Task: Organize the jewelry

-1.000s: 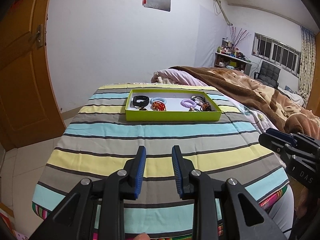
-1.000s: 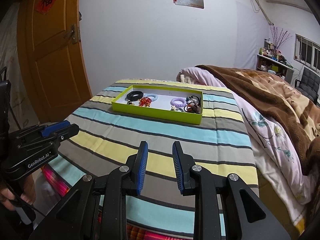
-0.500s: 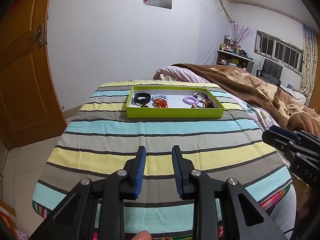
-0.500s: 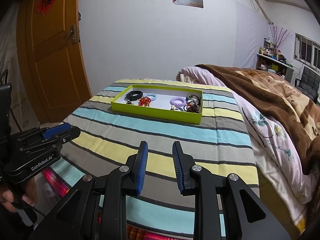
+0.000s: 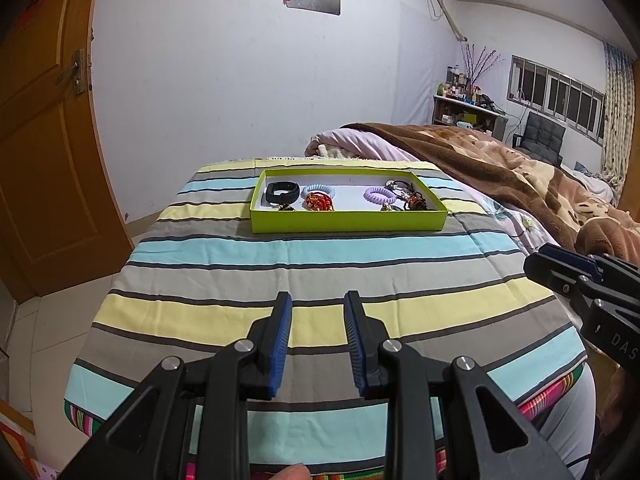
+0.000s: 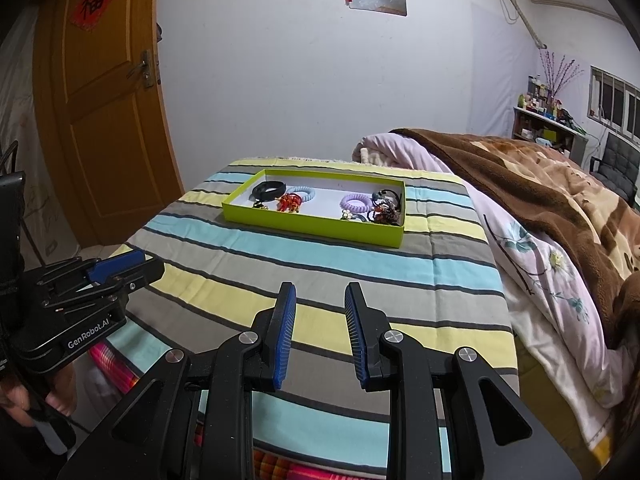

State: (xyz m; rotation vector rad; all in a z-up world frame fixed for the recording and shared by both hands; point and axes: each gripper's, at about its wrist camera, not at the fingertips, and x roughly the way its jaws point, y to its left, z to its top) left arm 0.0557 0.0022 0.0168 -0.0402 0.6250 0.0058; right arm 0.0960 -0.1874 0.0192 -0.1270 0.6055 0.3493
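Little is changed over the last second: the green tray is seen slightly lower and nearer in the left view, nothing else. All the jewelry is kept inside it, at the far end of the striped counter. The left hand-held gripper and right hand-held gripper are held released and empty, well short of the tray. An early or a late stage is equally suited.

A striped cloth covers what seems a table, bearing a green tray.
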